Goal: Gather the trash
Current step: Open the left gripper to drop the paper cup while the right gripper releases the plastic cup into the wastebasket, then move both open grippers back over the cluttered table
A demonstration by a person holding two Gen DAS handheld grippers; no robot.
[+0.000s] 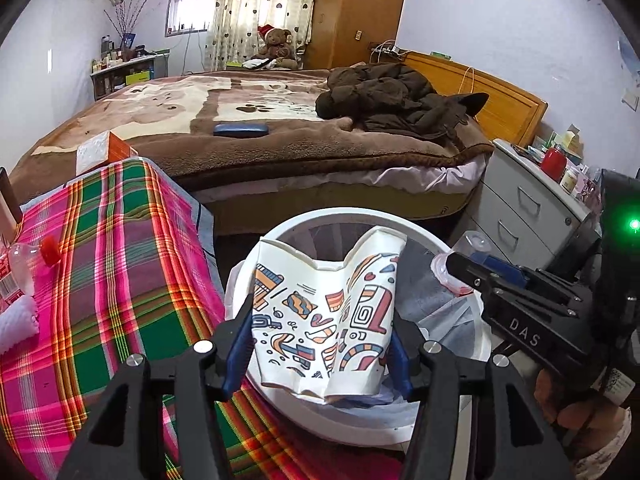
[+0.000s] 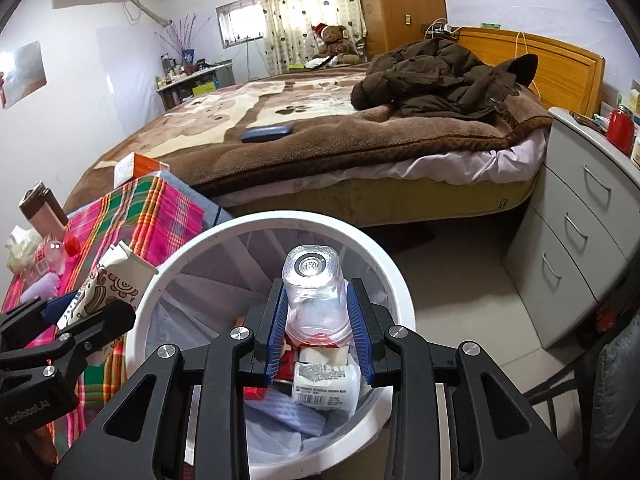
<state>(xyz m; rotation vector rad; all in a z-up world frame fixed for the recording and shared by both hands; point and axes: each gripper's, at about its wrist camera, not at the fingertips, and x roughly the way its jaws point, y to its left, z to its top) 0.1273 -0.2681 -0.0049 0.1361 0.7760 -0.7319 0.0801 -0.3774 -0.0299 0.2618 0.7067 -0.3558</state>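
Observation:
My left gripper (image 1: 322, 340) is shut on a crushed paper cup (image 1: 324, 320) with coloured doodles, held over the left rim of the white trash bin (image 1: 420, 236). My right gripper (image 2: 318, 320) is shut on a clear plastic bottle (image 2: 314, 292), bottom end pointing away, held over the open trash bin (image 2: 192, 264). Inside the bin lie a labelled white container (image 2: 324, 388) and other trash on a plastic liner. The left gripper with the cup also shows in the right wrist view (image 2: 100, 300), and the right gripper with the bottle shows in the left wrist view (image 1: 468, 264).
A table with a plaid cloth (image 1: 100, 280) stands left of the bin, holding a clear bottle with a red cap (image 1: 28, 260) and tissues. A bed (image 1: 260, 128) with a brown coat lies beyond. A grey drawer unit (image 2: 580, 240) stands at the right.

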